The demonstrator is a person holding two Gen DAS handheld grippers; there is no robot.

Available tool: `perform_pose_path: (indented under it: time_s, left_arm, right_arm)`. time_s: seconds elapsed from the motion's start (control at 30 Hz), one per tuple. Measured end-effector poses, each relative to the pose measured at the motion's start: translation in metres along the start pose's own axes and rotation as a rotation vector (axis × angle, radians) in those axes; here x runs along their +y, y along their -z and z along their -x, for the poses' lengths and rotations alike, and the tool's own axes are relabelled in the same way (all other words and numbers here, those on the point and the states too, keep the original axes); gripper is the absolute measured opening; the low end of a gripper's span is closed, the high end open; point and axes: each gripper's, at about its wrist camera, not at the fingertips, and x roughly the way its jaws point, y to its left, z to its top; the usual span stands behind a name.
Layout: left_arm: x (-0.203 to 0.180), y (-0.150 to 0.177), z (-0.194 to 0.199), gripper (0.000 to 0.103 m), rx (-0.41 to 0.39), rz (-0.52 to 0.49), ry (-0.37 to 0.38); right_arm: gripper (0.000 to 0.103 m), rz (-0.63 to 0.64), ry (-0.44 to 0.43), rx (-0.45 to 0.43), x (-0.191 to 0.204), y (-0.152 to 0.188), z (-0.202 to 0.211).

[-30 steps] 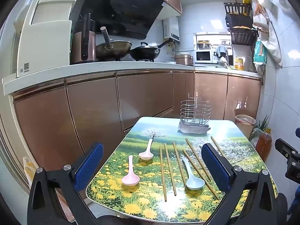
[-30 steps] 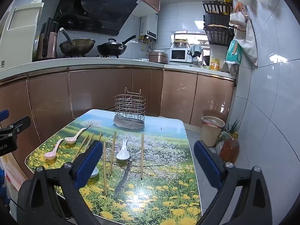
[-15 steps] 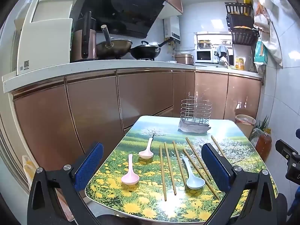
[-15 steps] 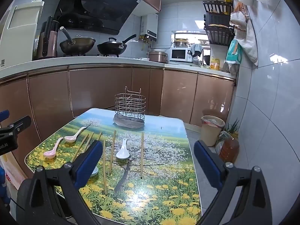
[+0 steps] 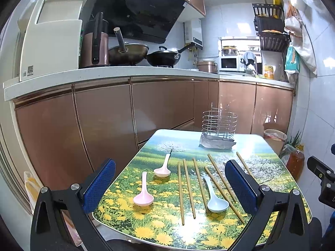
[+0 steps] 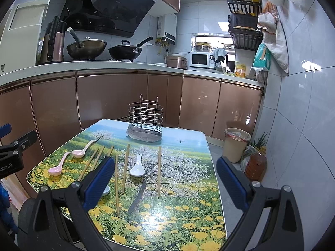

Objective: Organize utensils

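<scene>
So both grippers are just hanging above the near edge of the table (image 5: pixel 261 144) with nothing in them: the left gripper (image 5: pixel 170 185) has its blue pads spread wide, and the right gripper (image 6: pixel 165 182) is spread just as wide. The utensils are all lying flat on the flowery tabletop. From the left wrist view there's a pink spoon (image 5: pixel 143 196) closest to the near-left corner, a second pink spoon (image 5: pixel 162 169) a bit further back, and a pale blue spoon (image 5: pixel 216 202) on the right, sitting between chopsticks (image 5: pixel 189 188). The chopsticks are loose wooden sticks laid roughly lengthwise, some near-parallel, a couple crossing at an angle by the blue spoon. From the right wrist view there's also a white spoon (image 6: pixel 137 168) in the middle of the table between two sticks. The wire utensil holder (image 6: pixel 146 117) stands upright at the far end of the table on a crumpled grey sheet (image 6: pixel 142 136), well apart from everything else, and it looks empty. Behind it are the copper-coloured cabinets (image 5: pixel 163 104).
</scene>
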Motion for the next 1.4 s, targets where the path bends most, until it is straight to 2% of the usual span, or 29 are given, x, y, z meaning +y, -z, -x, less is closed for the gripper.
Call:
perform_pose_path:
  time_s: [0.47,0.93,1.4]
  left_arm:
    - [-0.005,0.005,-0.007,0.103,0.013,-0.019,-0.021]
    - [-0.009,0.006,-0.007,0.103,0.018,-0.005,0.000]
    - [-0.001,0.005,-0.008,0.103,0.019,0.022,-0.031]
  right_arm:
    - [0.098,-0.016,0.016,0.004,-0.005,0.002,-0.004]
    - [0.098,-0.034,0.020,0.008,-0.014,0.003,-0.003]
    - [0.098,-0.027,0.017,0.014,-0.011,0.008,-0.008]
